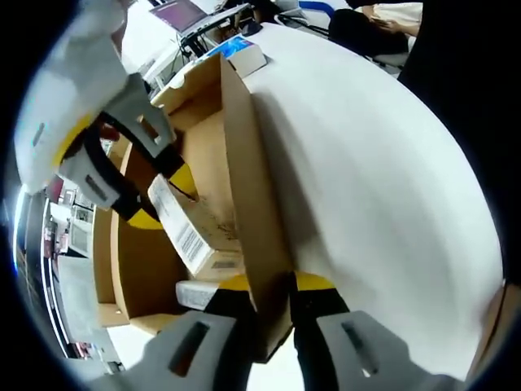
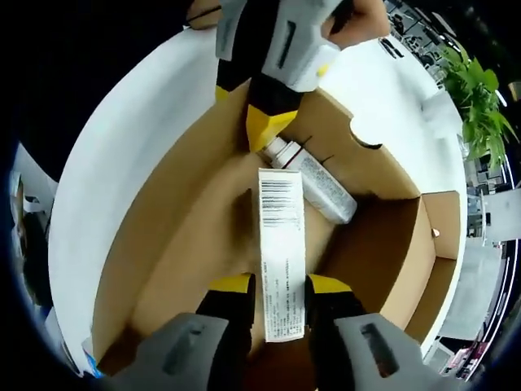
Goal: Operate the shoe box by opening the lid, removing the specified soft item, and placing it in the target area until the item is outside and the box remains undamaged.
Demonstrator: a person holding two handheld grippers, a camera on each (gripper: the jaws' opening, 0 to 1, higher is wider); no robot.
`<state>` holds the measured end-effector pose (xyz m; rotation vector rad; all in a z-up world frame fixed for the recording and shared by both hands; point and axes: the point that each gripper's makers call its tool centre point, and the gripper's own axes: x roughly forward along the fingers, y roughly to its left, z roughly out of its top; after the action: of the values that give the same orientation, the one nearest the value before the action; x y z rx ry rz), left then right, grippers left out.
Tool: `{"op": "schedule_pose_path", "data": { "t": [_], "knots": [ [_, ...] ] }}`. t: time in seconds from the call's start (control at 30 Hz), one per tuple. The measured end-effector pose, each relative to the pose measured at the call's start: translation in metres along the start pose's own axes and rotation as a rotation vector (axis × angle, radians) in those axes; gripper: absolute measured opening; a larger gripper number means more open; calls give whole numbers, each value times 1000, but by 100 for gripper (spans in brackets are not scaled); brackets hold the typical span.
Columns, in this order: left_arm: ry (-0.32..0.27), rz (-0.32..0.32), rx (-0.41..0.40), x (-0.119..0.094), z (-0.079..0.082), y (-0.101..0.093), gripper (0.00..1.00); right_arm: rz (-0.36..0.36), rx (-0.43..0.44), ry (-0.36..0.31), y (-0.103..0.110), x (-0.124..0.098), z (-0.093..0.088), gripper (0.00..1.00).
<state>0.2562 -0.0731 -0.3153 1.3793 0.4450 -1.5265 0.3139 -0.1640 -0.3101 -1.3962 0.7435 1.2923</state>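
Shoe box (image 1: 236,163), brown cardboard, lid open, is seen on a white table (image 1: 383,179) in the left gripper view. The left gripper (image 1: 273,287) is clamped on the box's side wall: one yellow-tipped jaw inside, one outside, cardboard pinched between them. Inside the box a white carton (image 1: 183,224) with a barcode label is seen, tilted, held at its upper end by the right gripper (image 1: 163,191), which comes in from the upper left. A second white item lies low in the box just beside the left inner jaw; what it is cannot be told. A blue-and-white box (image 1: 240,50) and a laptop (image 1: 181,15) are seen at the far table edge.

In the right gripper view the box interior (image 2: 187,236) is looked down into. The white carton (image 2: 282,261) runs lengthwise between the right gripper's (image 2: 281,285) jaws, which are narrowed onto its two long sides; the barcode end points away from the camera. A white bottle (image 2: 317,183) lies on the box floor just beyond the carton, touching its far end. The left gripper (image 2: 264,122) is seen at the far wall, gripping the rim. A green plant (image 2: 476,102) is seen past the table (image 2: 122,138).
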Motion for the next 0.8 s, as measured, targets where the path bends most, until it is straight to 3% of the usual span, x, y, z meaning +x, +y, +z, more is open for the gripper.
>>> {"op": "schedule_pose_path", "data": {
  "t": [0.27, 0.43, 0.53, 0.8],
  "knots": [
    [6, 1, -1, 0, 0, 0, 13, -10, 136, -9, 12, -5, -14, 22],
    [3, 2, -3, 0, 0, 0, 13, -52, 224, -30, 20, -9, -23, 22],
    [4, 4, -3, 0, 0, 0, 13, -71, 298, 17, 28, -13, -39, 22],
    [6, 3, 0, 1, 0, 1, 13, -107, 429, -47, 46, -17, -45, 21]
  ]
}}
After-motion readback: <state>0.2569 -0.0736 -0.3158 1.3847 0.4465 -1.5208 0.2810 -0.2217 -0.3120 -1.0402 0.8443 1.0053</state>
